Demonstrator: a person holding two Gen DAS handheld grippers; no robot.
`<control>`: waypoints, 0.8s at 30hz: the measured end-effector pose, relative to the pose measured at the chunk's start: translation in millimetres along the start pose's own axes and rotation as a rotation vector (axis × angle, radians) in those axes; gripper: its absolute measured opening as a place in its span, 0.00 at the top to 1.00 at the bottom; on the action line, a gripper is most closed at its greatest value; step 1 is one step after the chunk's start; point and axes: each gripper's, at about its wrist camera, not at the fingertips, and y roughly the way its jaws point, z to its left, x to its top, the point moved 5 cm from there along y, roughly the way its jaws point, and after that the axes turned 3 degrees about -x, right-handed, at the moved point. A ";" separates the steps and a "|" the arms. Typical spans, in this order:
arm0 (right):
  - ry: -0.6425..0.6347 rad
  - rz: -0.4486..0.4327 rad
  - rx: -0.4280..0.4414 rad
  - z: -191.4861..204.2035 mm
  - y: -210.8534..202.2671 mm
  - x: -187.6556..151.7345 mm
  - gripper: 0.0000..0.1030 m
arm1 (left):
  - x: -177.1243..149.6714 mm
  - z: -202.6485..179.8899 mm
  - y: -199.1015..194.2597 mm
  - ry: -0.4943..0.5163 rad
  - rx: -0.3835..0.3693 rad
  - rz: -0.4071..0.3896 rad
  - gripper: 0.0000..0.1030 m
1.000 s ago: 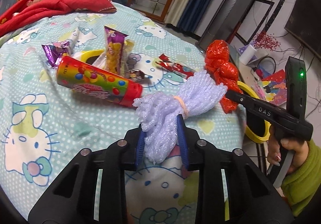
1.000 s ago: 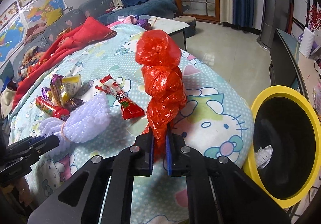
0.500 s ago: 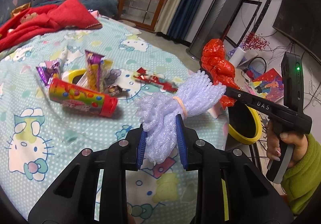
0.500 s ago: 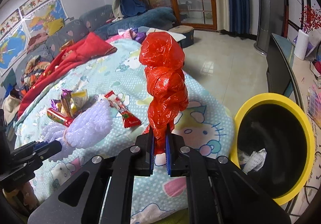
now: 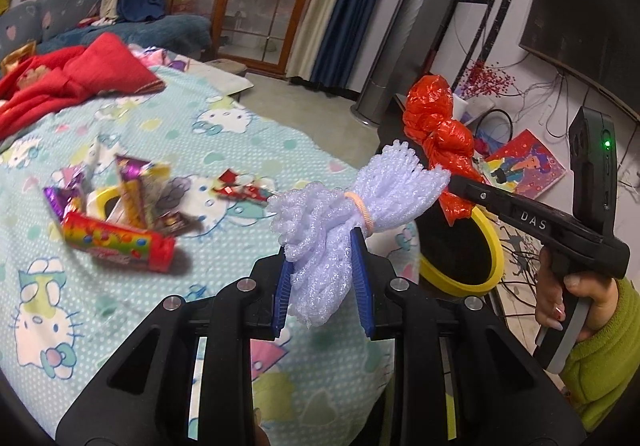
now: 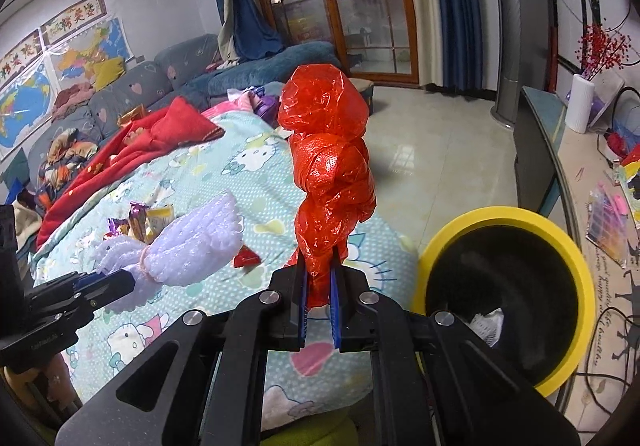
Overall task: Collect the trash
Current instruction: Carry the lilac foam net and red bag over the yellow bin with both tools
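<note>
Right gripper (image 6: 319, 288) is pinching the bottom tail of the red plastic bag (image 6: 328, 170), left gripper (image 5: 322, 286) is clamped on the white foam net (image 5: 352, 206). Both are up in the air over the bed's near-right edge, bin (image 6: 504, 298) to the right. Risk I'd guess: the thin tail slips, so the bag drops short of the rim. The bag stands upright, long axis vertical; the net angles up toward the far right.

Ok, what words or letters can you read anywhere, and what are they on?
"DAS": white letters on the black right tongs.
Red candy tube with coloured dots: print too blurred.
Chinese character banners on the wall: too small to read.
Small white print on the black left tongs: unreadable.
</note>
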 end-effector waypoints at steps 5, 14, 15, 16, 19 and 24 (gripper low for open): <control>0.027 -0.016 -0.008 -13.2 -8.5 0.8 0.92 | 5.9 -13.0 3.8 0.029 -0.007 -0.006 0.80; 0.104 -0.042 -0.040 -45.0 -19.5 2.3 0.92 | 13.4 -35.9 16.9 0.089 -0.019 0.005 0.80; 0.110 -0.046 -0.047 -47.6 -21.0 2.1 0.92 | 15.1 -39.4 19.2 0.095 -0.021 0.003 0.80; 0.116 -0.049 -0.055 -51.2 -21.7 2.2 0.92 | 16.3 -41.6 21.2 0.099 -0.024 0.001 0.80; 0.143 -0.056 -0.072 -62.5 -24.5 1.7 0.92 | 21.6 -51.8 27.8 0.114 -0.033 -0.008 0.80; 0.189 -0.073 -0.102 -82.7 -30.6 0.8 0.92 | 28.1 -71.8 42.5 0.143 -0.052 -0.010 0.80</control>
